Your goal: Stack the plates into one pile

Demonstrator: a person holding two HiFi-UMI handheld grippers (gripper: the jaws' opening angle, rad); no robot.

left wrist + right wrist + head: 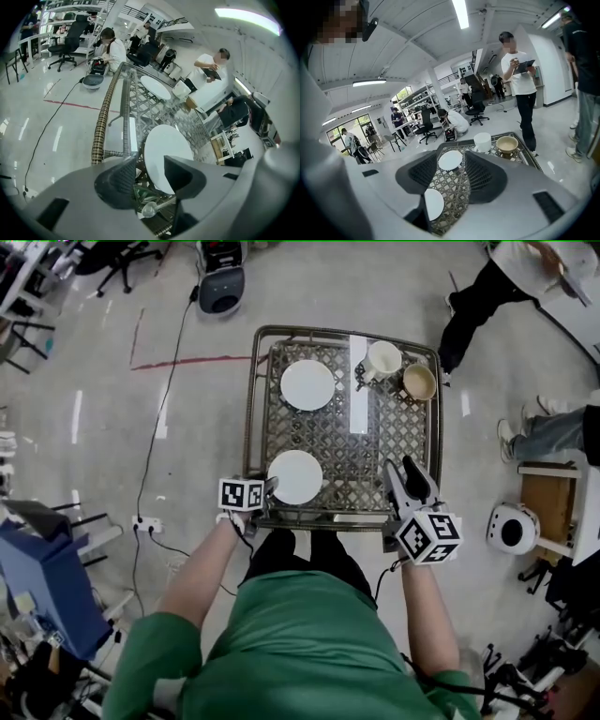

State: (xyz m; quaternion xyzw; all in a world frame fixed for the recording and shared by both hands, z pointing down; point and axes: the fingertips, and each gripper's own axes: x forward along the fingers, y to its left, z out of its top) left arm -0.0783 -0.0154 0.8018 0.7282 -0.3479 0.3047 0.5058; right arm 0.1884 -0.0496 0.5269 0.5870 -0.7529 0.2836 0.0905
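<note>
Two white plates lie apart on the lattice table [251, 409]: the near plate [295, 476] by the front edge and the far plate [307, 385] at the back. My left gripper [269, 488] is low at the near plate's left rim. In the left gripper view this gripper [150, 171] is open, with the near plate [166, 152] just ahead between the jaws and nothing pressed; the far plate [155, 87] lies beyond. My right gripper [403, 474] hovers open and empty over the table's front right. The right gripper view looks past that gripper [457, 176] to the far plate [450, 160] and near plate [433, 203].
A white mug [382, 359] and a tan bowl [419, 382] stand at the table's back right, beside a white strip [358, 385]. People stand on the floor to the right. A round white device [511, 529] and cables lie on the floor around the table.
</note>
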